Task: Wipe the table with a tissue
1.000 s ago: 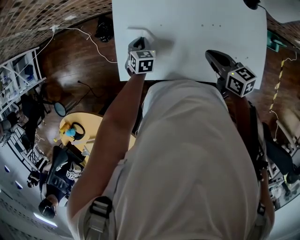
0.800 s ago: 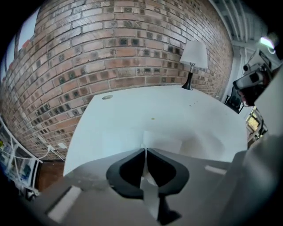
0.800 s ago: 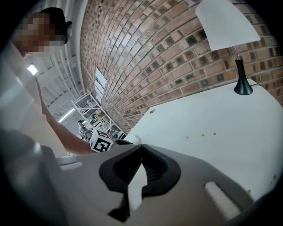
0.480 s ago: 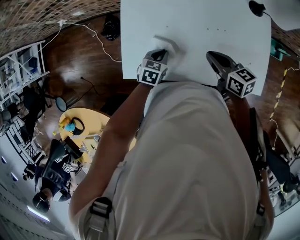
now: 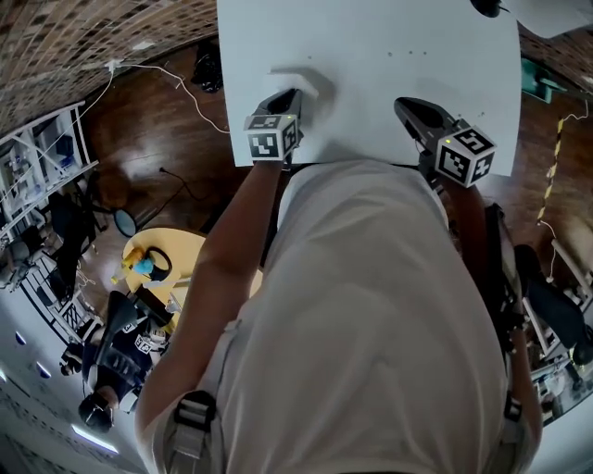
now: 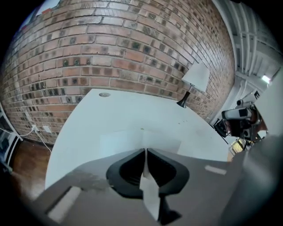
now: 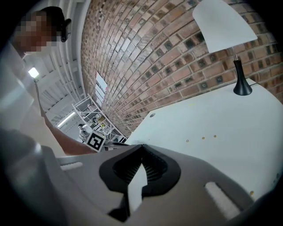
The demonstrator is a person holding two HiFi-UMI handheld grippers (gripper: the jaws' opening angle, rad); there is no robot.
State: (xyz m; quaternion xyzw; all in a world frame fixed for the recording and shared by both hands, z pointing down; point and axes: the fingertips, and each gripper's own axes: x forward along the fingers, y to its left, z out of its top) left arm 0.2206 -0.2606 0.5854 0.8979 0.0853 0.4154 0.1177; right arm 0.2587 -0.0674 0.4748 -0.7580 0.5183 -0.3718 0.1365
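A white tissue [image 5: 302, 83] lies on the white table [image 5: 389, 56] near its front left corner. My left gripper [image 5: 294, 95] hovers just behind it, pointing down at it. In the left gripper view the tissue [image 6: 119, 142] spreads flat right beyond the left gripper [image 6: 145, 151]. Its jaws have just been opening a little and stand a narrow slit apart; I see no tissue pinched between them. My right gripper [image 5: 401, 105] rests over the table's front edge at the right. In its own view the right gripper [image 7: 141, 146] has its tips together with nothing in them.
A lamp with a white shade [image 7: 223, 22] and black base [image 5: 488, 7] stands at the table's far right corner. Left of the table are a wooden floor with cables [image 5: 176, 79], a round yellow table [image 5: 167, 268] and a seated person [image 5: 116, 361].
The left gripper has drawn back from the tissue toward the table's front edge, lifted and rolled. The tissue stays on the table. The right gripper has kept still.
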